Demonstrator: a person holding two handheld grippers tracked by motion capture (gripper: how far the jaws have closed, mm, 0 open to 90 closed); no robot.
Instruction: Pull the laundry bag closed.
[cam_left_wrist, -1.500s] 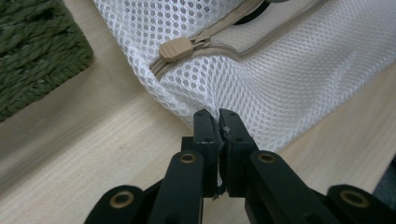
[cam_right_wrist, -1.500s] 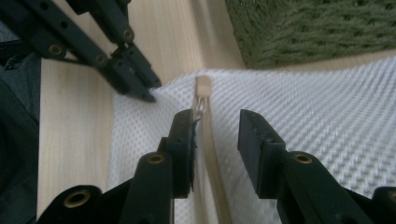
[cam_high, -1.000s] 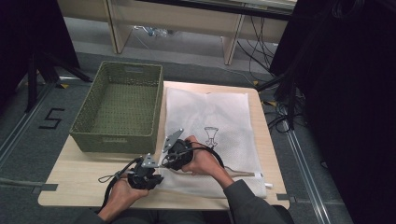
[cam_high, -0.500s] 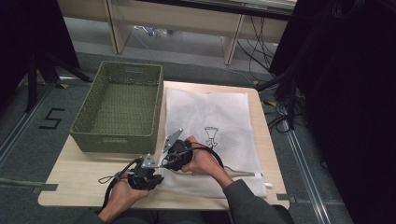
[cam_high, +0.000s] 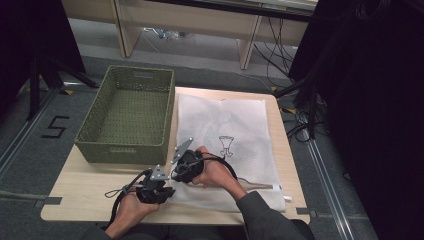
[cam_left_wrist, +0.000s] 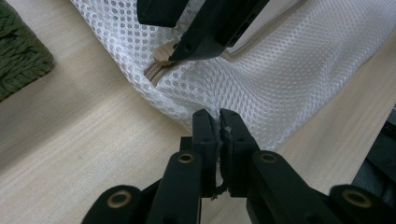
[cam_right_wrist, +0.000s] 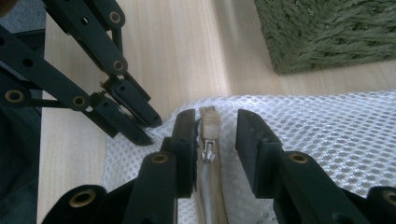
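Observation:
A white mesh laundry bag (cam_high: 235, 125) lies flat on the wooden table (cam_high: 80, 190). My left gripper (cam_left_wrist: 219, 116) is shut on the bag's near-left corner, with mesh pinched between its jaws. It also appears in the high view (cam_high: 167, 192). My right gripper (cam_right_wrist: 215, 123) is open, its jaws standing either side of the beige zipper pull (cam_right_wrist: 209, 130) at the end of the zip. The pull (cam_left_wrist: 162, 53) lies just under the right gripper's jaws in the left gripper view. In the high view the right gripper (cam_high: 176, 176) sits close beside the left one.
A green woven basket (cam_high: 127, 112) stands on the table's left half, its long side touching the bag's left edge. Its corner (cam_right_wrist: 327, 32) is a short way beyond the grippers. Bare wood lies left of the hands, and the table's front edge is close.

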